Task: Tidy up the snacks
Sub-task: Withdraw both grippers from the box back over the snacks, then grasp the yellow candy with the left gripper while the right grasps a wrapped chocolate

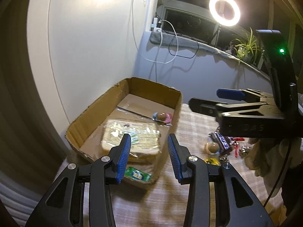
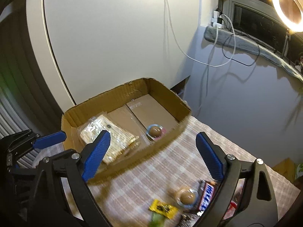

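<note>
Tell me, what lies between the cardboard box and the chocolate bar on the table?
In the right wrist view, only bare checked tablecloth separates the cardboard box from the chocolate bar; the egg-shaped sweet sits beside the bar.

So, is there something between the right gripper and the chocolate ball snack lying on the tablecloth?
Nothing visible blocks it. The right gripper stands open and empty above the cloth, and the chocolate ball snack lies uncovered just below, beside the Snickers bar.
</note>
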